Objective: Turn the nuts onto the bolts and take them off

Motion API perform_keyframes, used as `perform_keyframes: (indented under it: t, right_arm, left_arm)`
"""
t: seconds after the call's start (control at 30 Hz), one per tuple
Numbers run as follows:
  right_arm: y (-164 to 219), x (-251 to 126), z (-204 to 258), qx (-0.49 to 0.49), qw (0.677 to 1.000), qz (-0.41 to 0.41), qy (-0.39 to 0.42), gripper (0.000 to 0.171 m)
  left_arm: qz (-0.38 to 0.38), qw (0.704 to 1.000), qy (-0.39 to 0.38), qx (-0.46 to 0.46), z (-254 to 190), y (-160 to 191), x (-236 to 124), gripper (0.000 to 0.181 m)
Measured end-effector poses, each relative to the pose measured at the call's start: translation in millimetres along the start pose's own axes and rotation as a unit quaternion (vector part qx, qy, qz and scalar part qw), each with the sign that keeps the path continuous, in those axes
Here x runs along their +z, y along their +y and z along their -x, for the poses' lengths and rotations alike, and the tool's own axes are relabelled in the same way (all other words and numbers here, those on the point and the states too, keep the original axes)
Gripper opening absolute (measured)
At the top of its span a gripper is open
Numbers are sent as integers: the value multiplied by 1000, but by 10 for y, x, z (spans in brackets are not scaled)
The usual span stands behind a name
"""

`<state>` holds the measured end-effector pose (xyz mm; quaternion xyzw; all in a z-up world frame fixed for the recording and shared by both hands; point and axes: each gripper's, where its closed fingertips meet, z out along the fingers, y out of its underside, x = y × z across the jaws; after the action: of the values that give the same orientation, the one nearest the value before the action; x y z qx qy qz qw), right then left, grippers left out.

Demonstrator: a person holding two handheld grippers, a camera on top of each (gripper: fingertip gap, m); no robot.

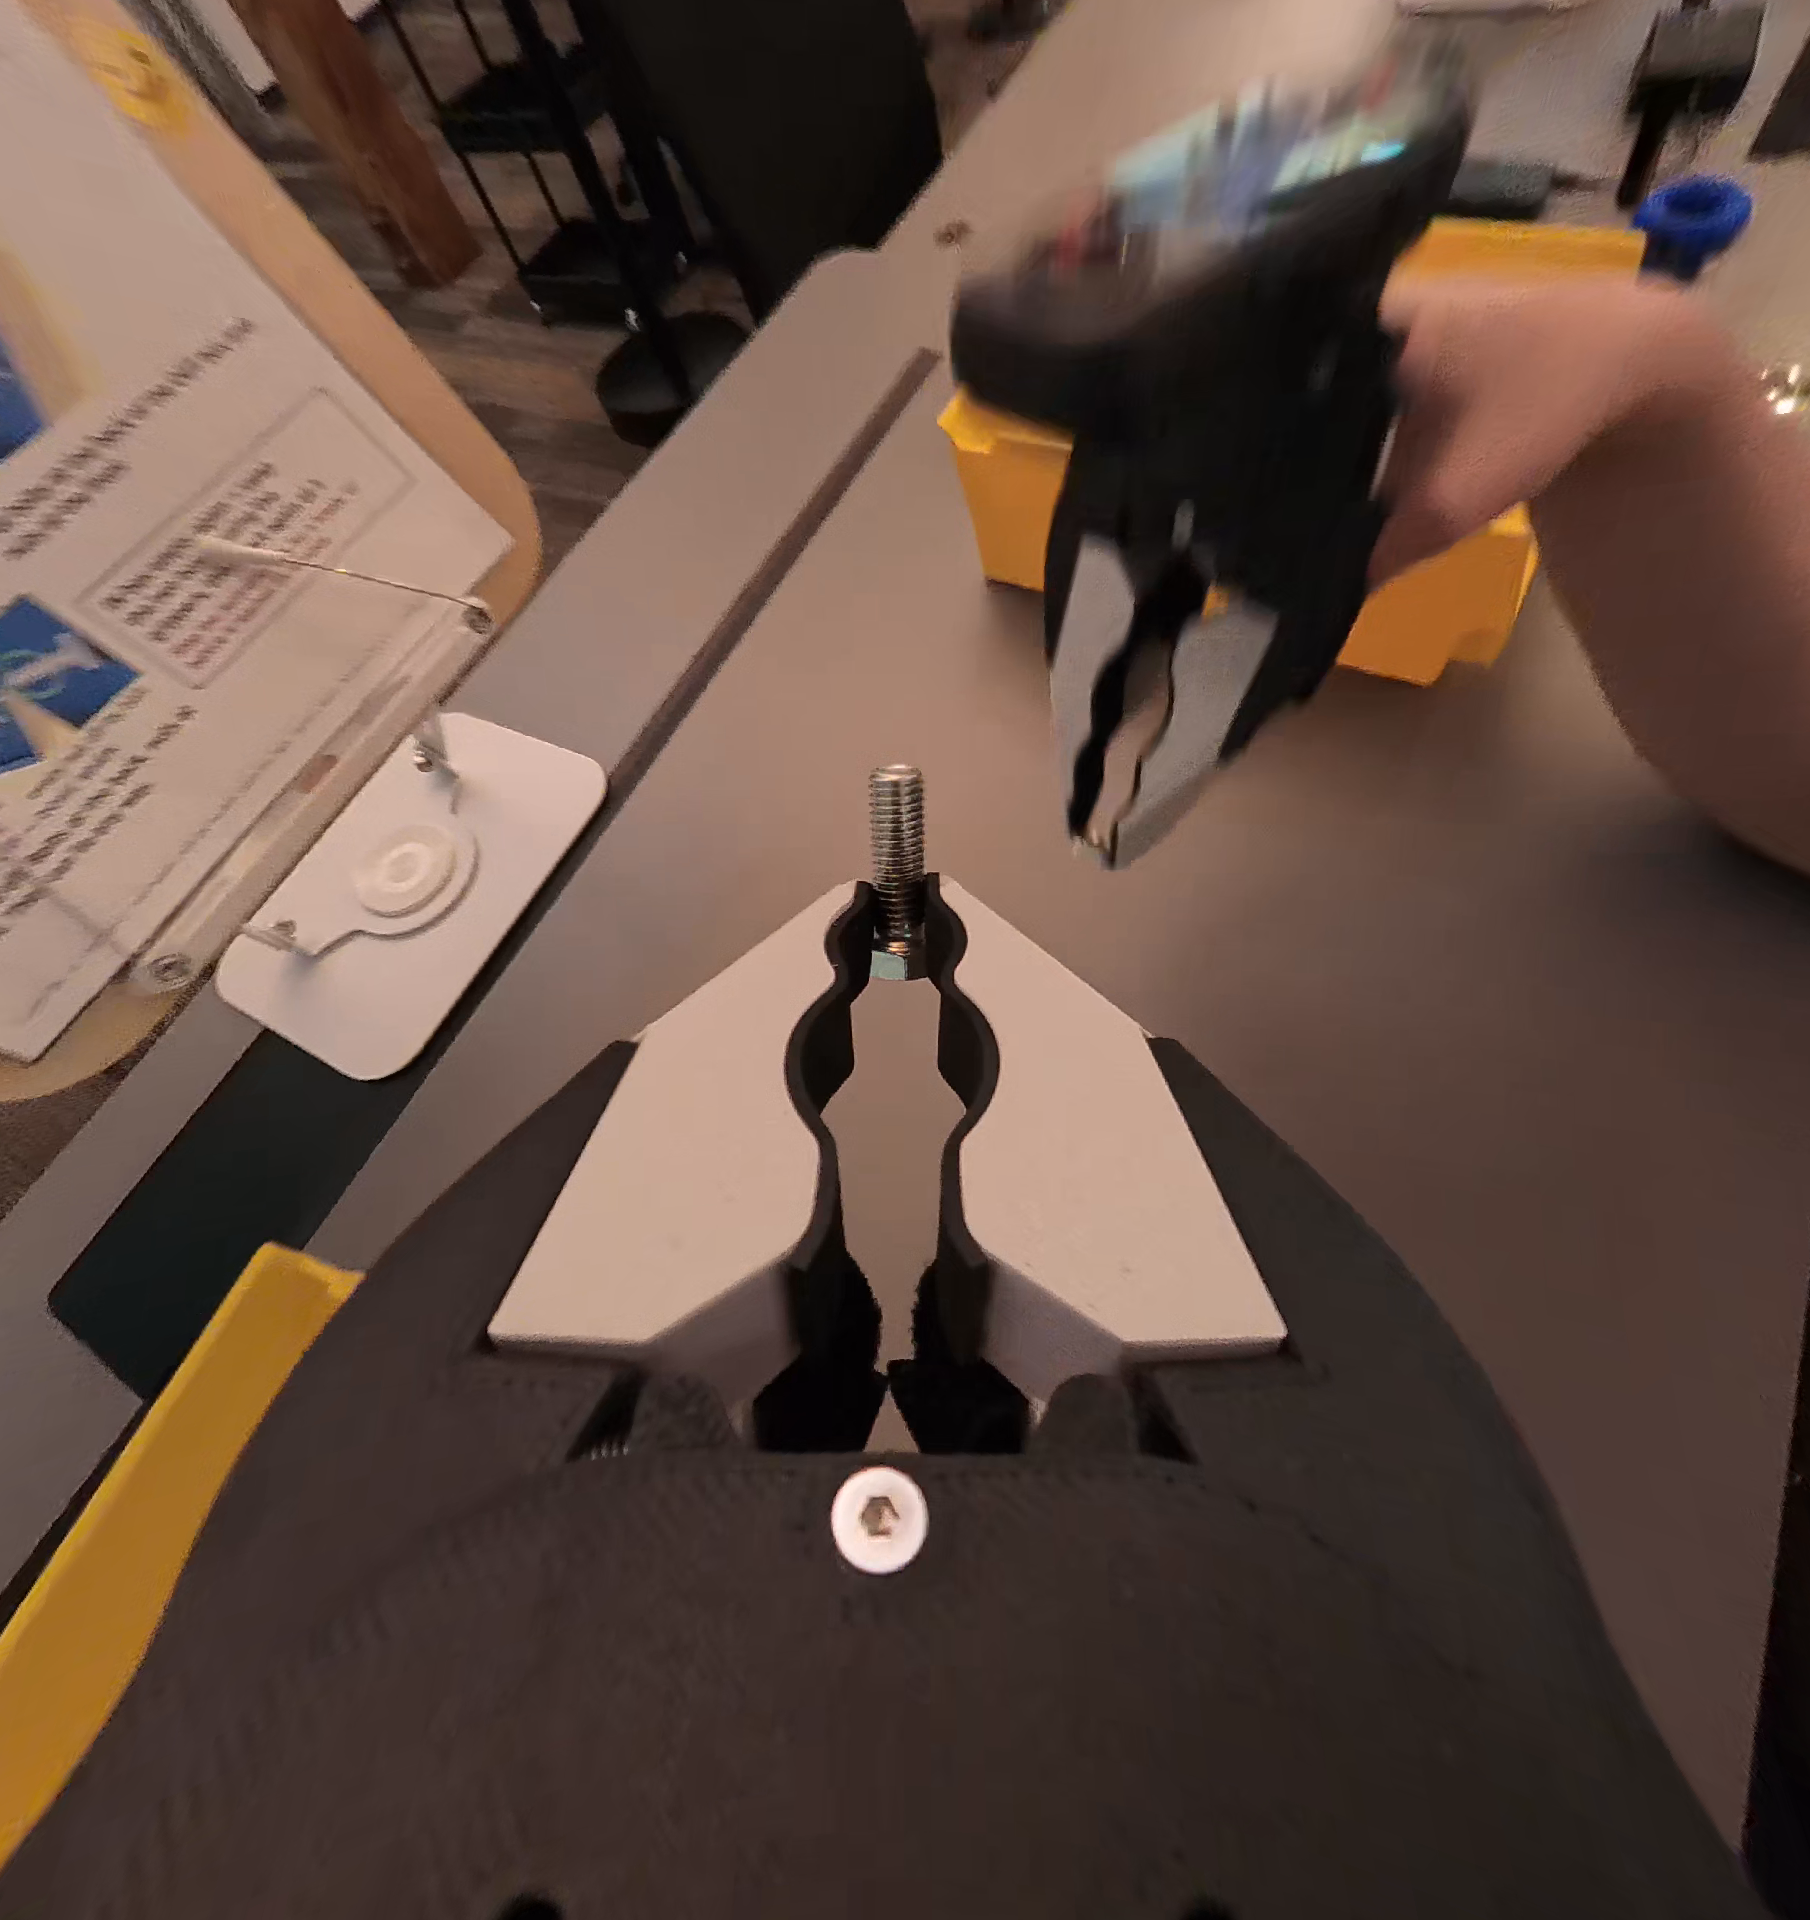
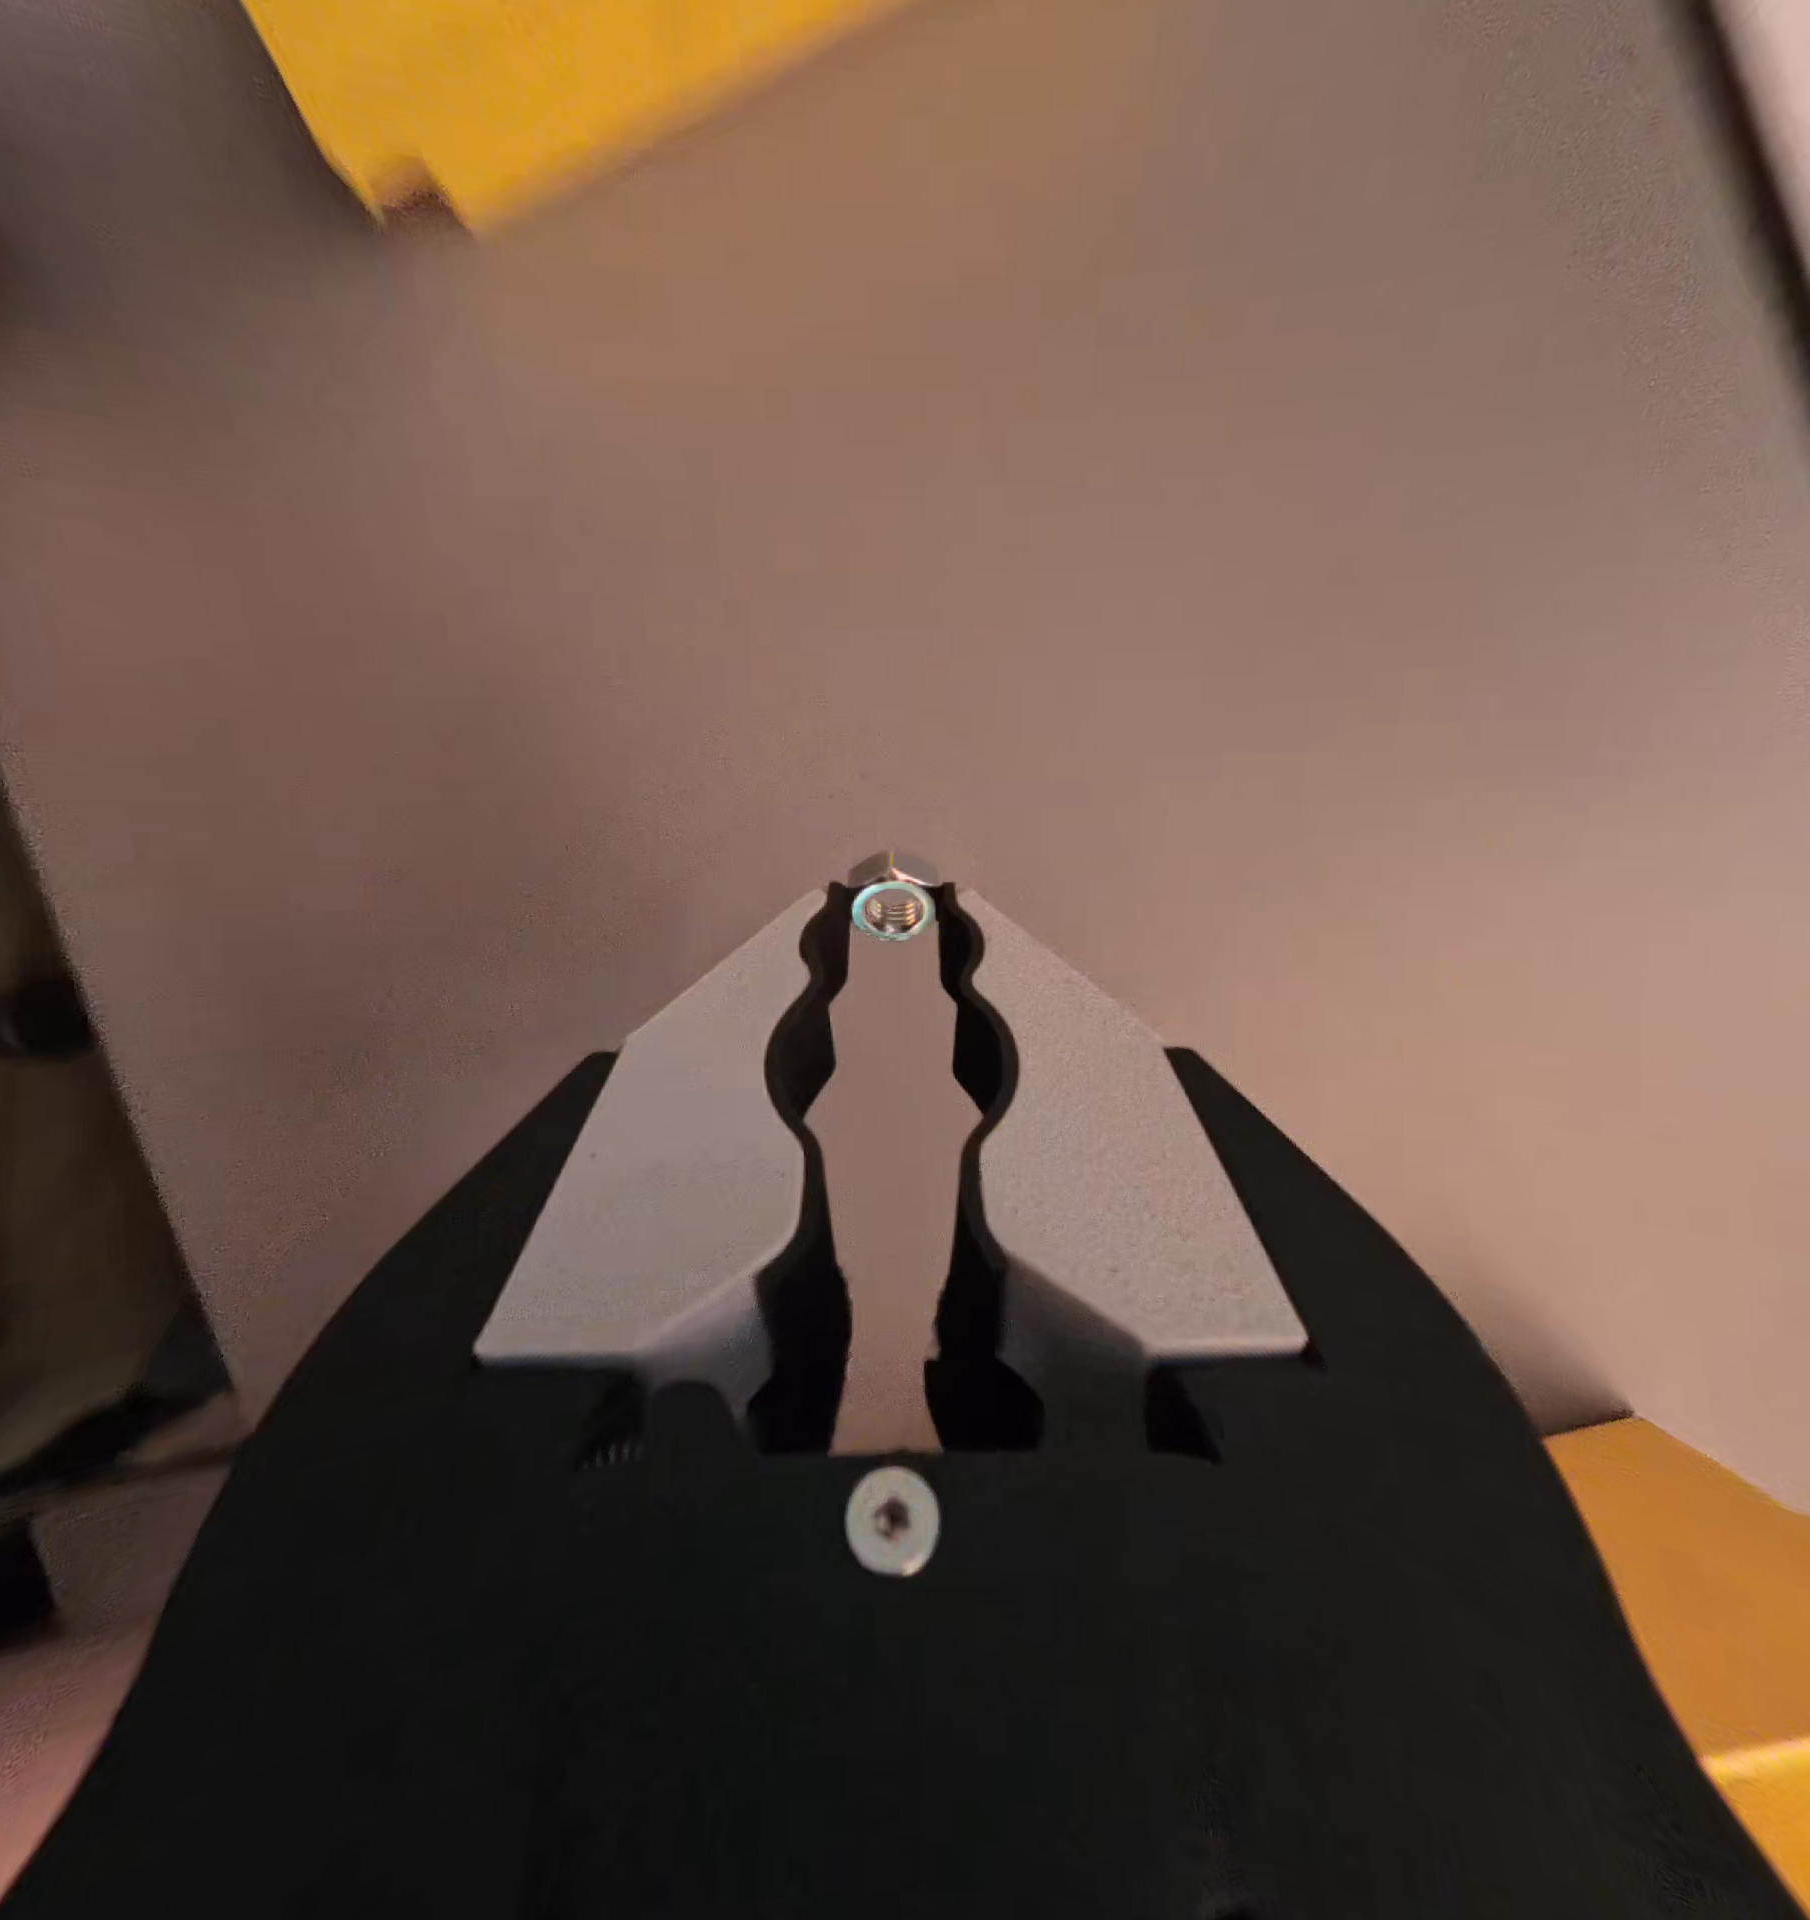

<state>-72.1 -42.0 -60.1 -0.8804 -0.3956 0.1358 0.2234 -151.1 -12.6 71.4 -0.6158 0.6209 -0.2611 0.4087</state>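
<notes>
My left gripper (image 1: 896, 914) is shut on a silver bolt (image 1: 897, 831), gripping it near its hex head, with the threaded shank pointing forward over the grey table (image 1: 1348, 1039). My right gripper (image 2: 890, 902) is shut on a small silver hex nut (image 2: 890, 912), whose threaded hole faces the camera. In the left wrist view the right gripper (image 1: 1103, 836) is blurred, up and to the right of the bolt's tip, apart from it, held by a person's hand (image 1: 1566, 416).
A yellow bin (image 1: 1420, 613) stands behind the right gripper, with a blue part (image 1: 1690, 223) beyond it. Another yellow bin edge (image 1: 142, 1455) lies at lower left. A sign holder on a white base (image 1: 413, 894) stands at the table's left edge. One gripper's finger ends stand about 15 cm off the other's.
</notes>
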Motion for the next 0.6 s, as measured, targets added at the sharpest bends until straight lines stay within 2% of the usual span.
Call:
perform_keyframes:
  t: [0.1, 0.2, 0.37, 0.6]
  right_arm:
    - [175, 521, 119, -35, 994, 93, -38, 16]
    - [231, 838, 194, -49, 988, 136, -60, 16]
    - [225, 1032, 230, -31, 986, 156, -55, 16]
    - [174, 1077, 162, 37, 986, 161, -18, 16]
  left_arm:
    - [-37, 999, -22, -23, 128, -75, -329, 7]
    - [-70, 997, -22, -33, 123, -148, -599, 7]
    - [-92, 995, -13, -28, 20, -215, -806, 7]
    - [-91, 996, 7, -22, -93, -249, -767, 7]
